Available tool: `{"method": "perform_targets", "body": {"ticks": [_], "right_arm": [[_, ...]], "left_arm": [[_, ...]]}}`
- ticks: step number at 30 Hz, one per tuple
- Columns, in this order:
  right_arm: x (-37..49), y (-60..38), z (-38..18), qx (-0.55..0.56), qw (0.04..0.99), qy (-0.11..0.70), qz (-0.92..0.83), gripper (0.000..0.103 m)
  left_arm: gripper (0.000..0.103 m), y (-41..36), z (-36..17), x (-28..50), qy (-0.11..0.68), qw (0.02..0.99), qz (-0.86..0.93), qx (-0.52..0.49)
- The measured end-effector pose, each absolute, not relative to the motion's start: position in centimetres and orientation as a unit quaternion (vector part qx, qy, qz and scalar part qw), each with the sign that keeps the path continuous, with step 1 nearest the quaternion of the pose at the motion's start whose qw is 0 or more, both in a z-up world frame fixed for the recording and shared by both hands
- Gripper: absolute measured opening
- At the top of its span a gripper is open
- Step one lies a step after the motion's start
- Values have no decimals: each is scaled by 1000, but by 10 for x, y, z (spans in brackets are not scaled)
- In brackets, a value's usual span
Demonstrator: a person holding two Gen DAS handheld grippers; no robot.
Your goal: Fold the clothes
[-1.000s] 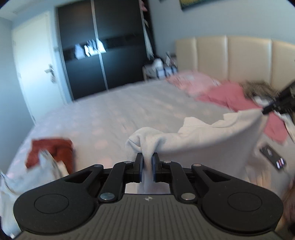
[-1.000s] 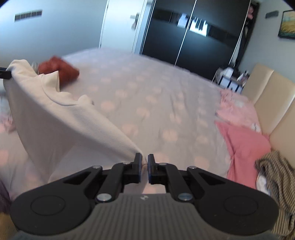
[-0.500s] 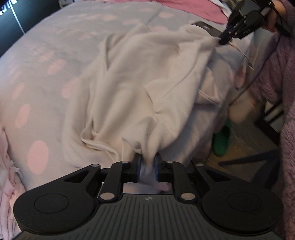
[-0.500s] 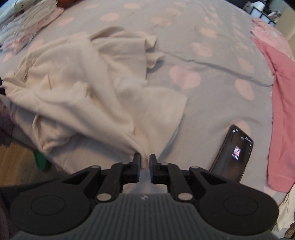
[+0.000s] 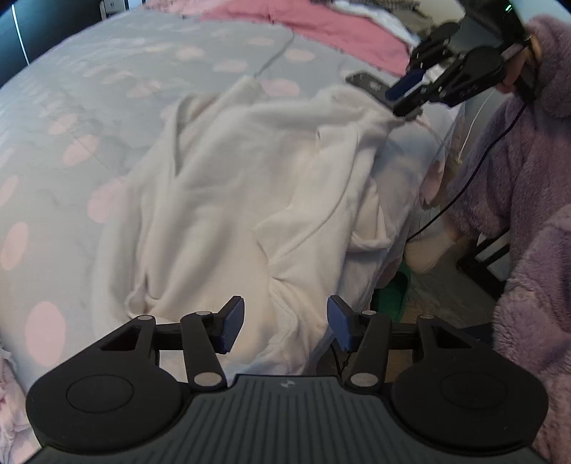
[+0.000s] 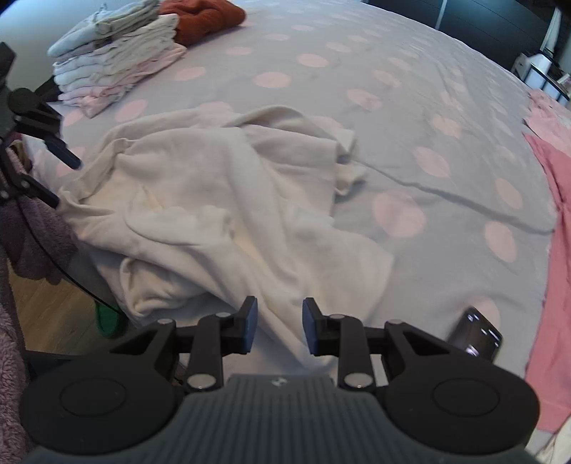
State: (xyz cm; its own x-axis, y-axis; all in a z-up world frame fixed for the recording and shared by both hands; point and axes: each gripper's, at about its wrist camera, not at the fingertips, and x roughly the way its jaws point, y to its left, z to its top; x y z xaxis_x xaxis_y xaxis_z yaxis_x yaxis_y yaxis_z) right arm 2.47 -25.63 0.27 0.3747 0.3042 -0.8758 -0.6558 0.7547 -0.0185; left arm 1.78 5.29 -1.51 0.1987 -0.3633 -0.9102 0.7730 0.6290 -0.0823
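While the cream sweatshirt point(image 5: 249, 185) lies rumpled on the polka-dot bedspread point(image 6: 410, 107), left gripper point(image 5: 285, 323) jaws spread — right gripper point(image 6: 279, 326) likewise, both holding nothing, phone point(image 6: 478, 333) beside.

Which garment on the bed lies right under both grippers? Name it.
The crumpled cream-white sweatshirt, spread at the bed's near edge. The rust-red knit and folded pastel stack lie farther off.

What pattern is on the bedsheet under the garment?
The bedsheet is grey with pink polka dots, clearest in the right wrist view; the garment is plain cream.
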Motion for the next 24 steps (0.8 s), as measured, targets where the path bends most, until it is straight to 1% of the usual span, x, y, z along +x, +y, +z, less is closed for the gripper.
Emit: {"method": "perform_targets", "body": {"ticks": [1, 2, 3, 4, 8, 11, 13, 14, 15, 18, 22, 23, 24], "right_arm": [[25, -253, 1, -188, 806, 472, 304, 31], [25, -251, -1, -191, 804, 471, 310, 31], [25, -250, -2, -194, 801, 469, 315, 32], [26, -250, -3, -196, 800, 469, 319, 32], [31, -250, -5, -200, 796, 465, 333, 37], [34, -249, -10, -195, 786, 473, 347, 37], [31, -246, -15, -198, 778, 476, 360, 35], [28, -244, -18, -203, 771, 479, 366, 19], [25, -242, -20, -208, 762, 486, 373, 5], [15, -241, -27, -232, 742, 499, 382, 5], [18, -246, -34, -231, 749, 506, 360, 5], [18, -246, -34, -229, 751, 504, 359, 7], [18, -246, -34, -228, 753, 502, 359, 10]], "left_arm": [[28, 52, -24, 21, 520, 741, -375, 199], [23, 51, -34, 25, 534, 735, -370, 195], [14, 53, -39, 27, 542, 732, -366, 192], [12, 55, -45, 28, 548, 730, -362, 190], [11, 69, -41, 30, 558, 735, -351, 157], [11, 82, -33, 27, 556, 742, -351, 134], [11, 88, -31, 25, 554, 747, -346, 125], [10, 90, -30, 24, 553, 749, -343, 120], [10, 93, -27, 23, 553, 753, -336, 117], [10, 99, -27, 23, 552, 762, -322, 109], [10, 96, -43, 32, 577, 747, -310, 109], [10, 95, -45, 33, 582, 742, -314, 106], [14, 93, -44, 33, 579, 744, -316, 109]]}}
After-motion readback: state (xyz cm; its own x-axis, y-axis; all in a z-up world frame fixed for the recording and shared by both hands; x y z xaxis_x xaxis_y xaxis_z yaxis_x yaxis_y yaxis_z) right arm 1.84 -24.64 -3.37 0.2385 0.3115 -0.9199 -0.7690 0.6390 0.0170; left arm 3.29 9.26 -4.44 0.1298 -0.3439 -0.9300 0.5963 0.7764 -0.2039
